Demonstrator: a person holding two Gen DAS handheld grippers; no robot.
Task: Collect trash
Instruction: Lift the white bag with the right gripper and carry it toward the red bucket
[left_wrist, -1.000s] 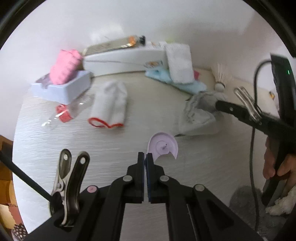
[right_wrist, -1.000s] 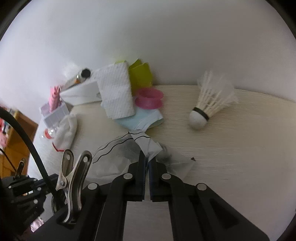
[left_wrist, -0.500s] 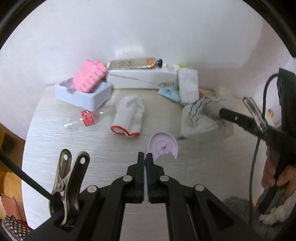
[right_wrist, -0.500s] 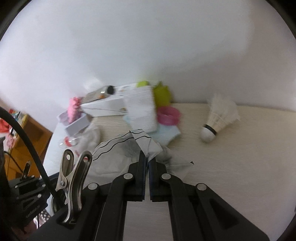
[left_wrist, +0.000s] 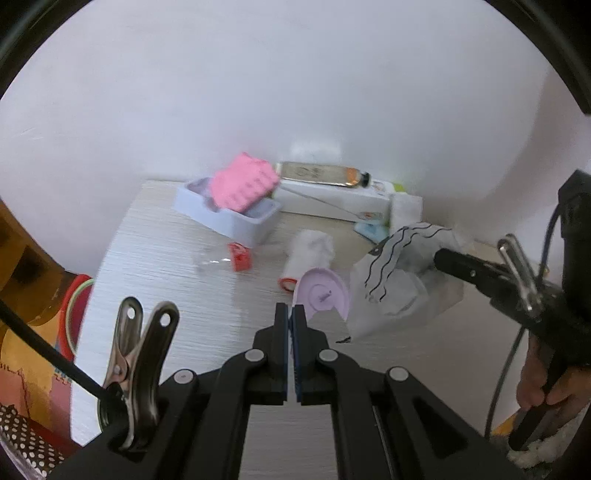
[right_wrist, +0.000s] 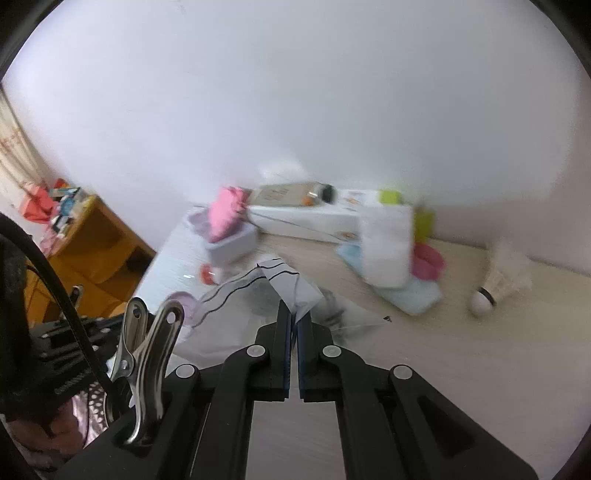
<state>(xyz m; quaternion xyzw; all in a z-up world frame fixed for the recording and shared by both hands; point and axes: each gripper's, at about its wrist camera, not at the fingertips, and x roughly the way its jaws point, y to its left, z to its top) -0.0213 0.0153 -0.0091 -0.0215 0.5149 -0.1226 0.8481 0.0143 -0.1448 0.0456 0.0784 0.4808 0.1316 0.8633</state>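
Table (right_wrist: 424, 369) below; plastic bag (right_wrist: 236, 299) pinched (right hand-held gripper (right_wrist: 293, 317)).

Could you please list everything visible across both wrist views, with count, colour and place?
Clear plastic bag with wavy black lines: one, pinched by right gripper, lifted.
Lilac round plastic lid: one, pinched by left gripper.
White tray: one, back left, holding a pink ridged item.
Crushed clear bottle with red label: one, before the tray.
White sock with red cuff: one, mid-table.
Long white box: one, against wall, gold tube on top.
White folded towel: one, on light blue cloth.
White shuttlecock: one, far right.
Pale wooden table: one.
Left gripper: shut.
Right gripper: shut.
Hand: one, holding the right gripper's handle.
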